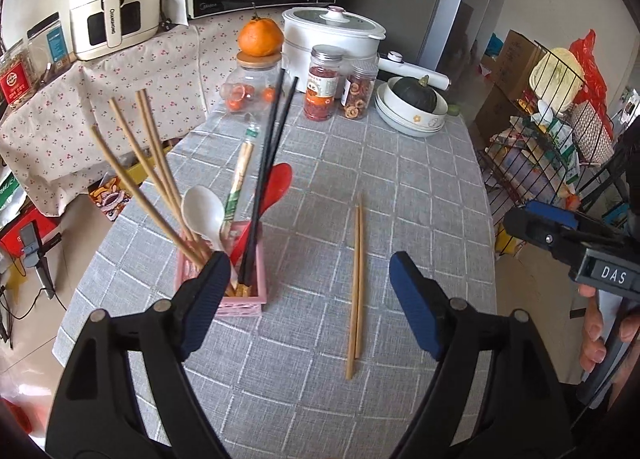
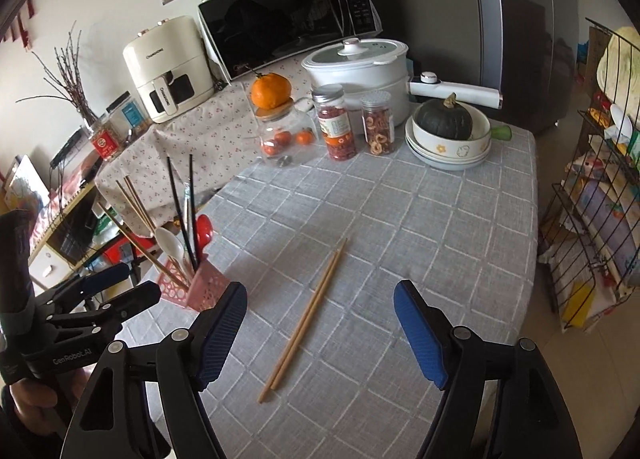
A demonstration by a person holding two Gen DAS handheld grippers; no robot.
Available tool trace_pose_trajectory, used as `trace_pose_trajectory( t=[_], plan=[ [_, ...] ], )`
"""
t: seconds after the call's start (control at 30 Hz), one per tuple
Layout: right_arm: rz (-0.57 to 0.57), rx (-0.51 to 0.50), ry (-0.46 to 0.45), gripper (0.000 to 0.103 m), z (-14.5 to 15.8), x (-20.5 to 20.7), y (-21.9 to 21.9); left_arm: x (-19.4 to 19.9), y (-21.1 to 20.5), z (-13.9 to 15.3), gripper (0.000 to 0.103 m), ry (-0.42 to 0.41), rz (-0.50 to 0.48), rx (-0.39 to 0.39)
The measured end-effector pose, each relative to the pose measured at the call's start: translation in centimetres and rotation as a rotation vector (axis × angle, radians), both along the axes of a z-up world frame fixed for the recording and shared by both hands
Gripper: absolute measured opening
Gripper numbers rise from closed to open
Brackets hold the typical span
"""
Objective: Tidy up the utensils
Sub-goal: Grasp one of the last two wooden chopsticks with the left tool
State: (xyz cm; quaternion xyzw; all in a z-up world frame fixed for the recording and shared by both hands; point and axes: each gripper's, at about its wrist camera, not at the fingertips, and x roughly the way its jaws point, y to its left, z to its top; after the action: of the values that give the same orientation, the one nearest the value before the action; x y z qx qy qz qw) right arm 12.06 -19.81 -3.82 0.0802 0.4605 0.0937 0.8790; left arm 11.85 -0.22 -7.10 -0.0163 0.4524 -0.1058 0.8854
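I see a grey checked tabletop (image 2: 420,219) — wooden chopsticks (image 2: 304,319) lying loose — both grippers' fingers (image 1: 416,303) wide apart, holding nothing.

The left gripper's (image 1: 308,303) near finger hides the front corner of the pink holder (image 1: 256,291), so the bamboo chopstick (image 1: 148,195) tips inside cannot be seen. The fridge (image 2: 520,39) is cut off by the top edge. Jar labels (image 2: 338,127) are too small to read. The rack's (image 2: 592,219) contents blur together.
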Motion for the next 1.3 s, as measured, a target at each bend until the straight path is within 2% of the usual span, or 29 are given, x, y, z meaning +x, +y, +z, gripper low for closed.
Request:
trace_pose_trajectory(
  t=[0.13,0.3,0.53,0.6,0.67,0.77,0.8,0.87,1.03,1.3],
  plan=[
    [-0.054,-0.025,0.087,0.078,-1.6,0.4,-1.8,1.1,-2.8,-1.9,0.082,0.062,-0.027,0.047],
    [-0.106,-0.035,0.169,0.078,-3.5,1.0,-3.7,2.8,-5.9,-5.5,0.082,0.177,-0.040,0.126],
    [-0.138,-0.061,0.234,0.078,-5.3,1.8,-5.5,5.3,-8.9,-9.6,0.081,0.281,-0.048,0.105],
    [-0.135,-0.070,0.250,0.078,-5.8,1.8,-5.7,6.1,-9.1,-10.5,0.075,0.296,-0.034,0.085],
    [-0.126,-0.079,0.266,0.078,-6.3,1.9,-6.0,7.0,-8.9,-11.3,0.052,0.324,-0.016,0.046],
    [-0.110,-0.106,0.273,0.078,-6.5,2.0,-6.0,7.9,-8.7,-12.3,0.035,0.355,0.007,-0.008],
    [-0.103,-0.114,0.274,0.078,-6.6,2.1,-6.0,8.1,-8.7,-12.5,0.033,0.353,0.013,-0.010],
    [-0.092,-0.121,0.277,0.078,-6.6,2.2,-5.9,8.4,-8.7,-12.9,0.021,0.349,0.023,-0.007],
    [-0.072,-0.124,0.290,0.078,-6.9,2.5,-5.6,9.2,-8.4,-14.0,0.011,0.359,0.042,-0.015],
    [-0.081,-0.122,0.286,0.078,-6.9,2.7,-5.7,9.9,-8.3,-15.1,0.010,0.383,0.043,-0.028]
  ],
)
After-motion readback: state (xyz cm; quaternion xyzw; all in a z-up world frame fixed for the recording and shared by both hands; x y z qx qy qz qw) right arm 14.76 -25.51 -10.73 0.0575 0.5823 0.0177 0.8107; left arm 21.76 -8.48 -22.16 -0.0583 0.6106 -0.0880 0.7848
